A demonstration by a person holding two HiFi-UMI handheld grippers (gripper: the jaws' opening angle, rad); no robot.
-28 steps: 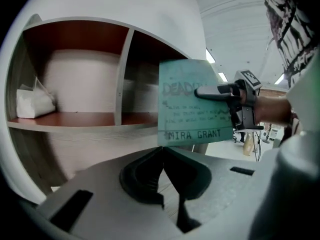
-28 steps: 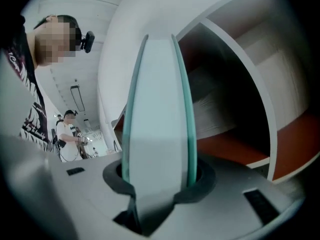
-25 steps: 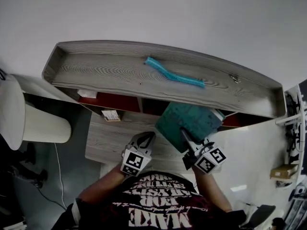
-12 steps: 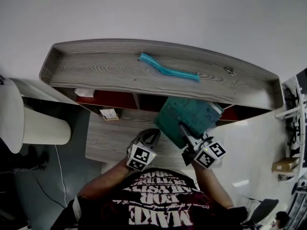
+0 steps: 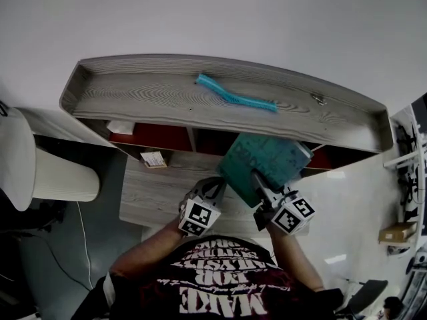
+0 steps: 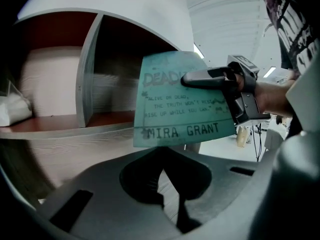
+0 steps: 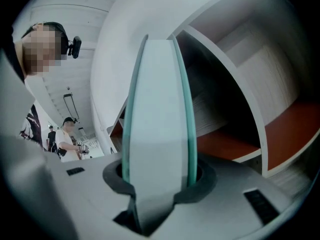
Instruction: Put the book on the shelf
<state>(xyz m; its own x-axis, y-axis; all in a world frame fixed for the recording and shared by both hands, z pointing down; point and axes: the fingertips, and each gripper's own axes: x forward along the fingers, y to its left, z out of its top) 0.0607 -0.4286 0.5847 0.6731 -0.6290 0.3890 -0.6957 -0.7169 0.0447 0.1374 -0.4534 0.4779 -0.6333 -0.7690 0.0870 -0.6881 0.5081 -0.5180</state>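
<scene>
Right tongs (image 5: 259, 182) pinch teal book (image 5: 270, 160) (cover reads MIRA GRANT) before shelf (image 5: 167, 102) opening. Left tongs (image 5: 215, 189) pressed together, empty, just beside book.

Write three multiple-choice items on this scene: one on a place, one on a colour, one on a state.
1. The wavy teal strip lies:
A. on top of the grey wood-grain shelf unit
B. under it
C. inside the book

2. The paperback book's cover is:
A. red
B. teal
C. yellow

3. The right gripper is:
A. open and empty
B. shut on the book
C. out of view

Answers:
1 A, the strip rests on the unit's top board.
2 B, the cover shows teal in every view.
3 B, its jaws clamp the book's edge in the right gripper view.
</scene>
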